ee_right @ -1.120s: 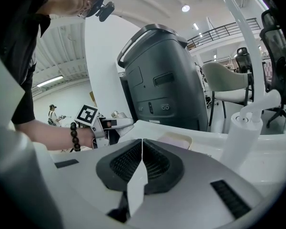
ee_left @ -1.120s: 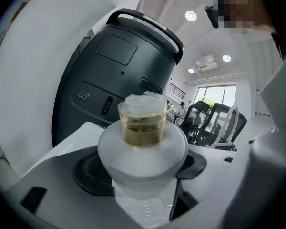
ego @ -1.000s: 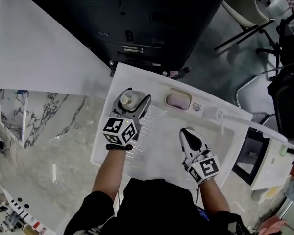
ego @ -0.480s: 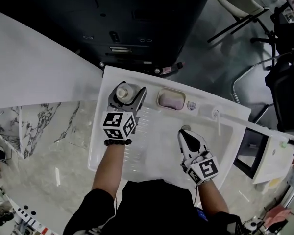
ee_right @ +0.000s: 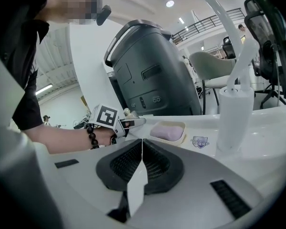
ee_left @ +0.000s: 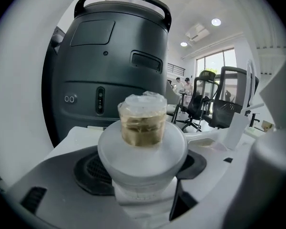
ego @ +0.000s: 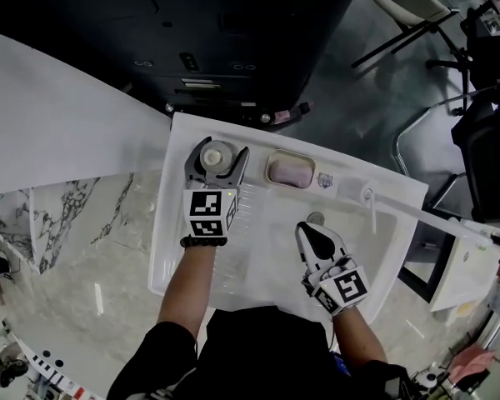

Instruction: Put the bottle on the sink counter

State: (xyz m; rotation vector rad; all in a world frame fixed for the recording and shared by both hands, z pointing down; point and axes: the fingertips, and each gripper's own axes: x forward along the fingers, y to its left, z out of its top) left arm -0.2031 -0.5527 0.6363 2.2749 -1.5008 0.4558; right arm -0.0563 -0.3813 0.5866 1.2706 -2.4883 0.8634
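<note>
The bottle (ego: pixel 217 154) has a wide white body and a clear top with yellowish liquid (ee_left: pixel 142 123). It is upright between the jaws of my left gripper (ego: pixel 221 148), which is shut on its body at the back left corner of the white sink counter (ego: pixel 177 252). Whether its base rests on the counter is hidden. In the left gripper view the bottle fills the gap of the left gripper (ee_left: pixel 143 168). My right gripper (ego: pixel 310 233) hangs over the basin near the drain (ego: pixel 316 218), shut with nothing in it; its pads meet in the right gripper view (ee_right: pixel 142 144).
A soap dish (ego: pixel 290 170) with a pink bar sits at the counter's back edge, right of the bottle. The faucet (ego: pixel 369 200) stands further right. A dark grey machine (ego: pixel 233 48) rises behind the sink, a white panel (ego: pixel 58 123) lies left, and chairs (ego: pixel 433 23) stand at the right.
The left gripper with the bottle has moved a little toward the back left corner of the counter. The right gripper has edged forward over the basin, still shut.
</note>
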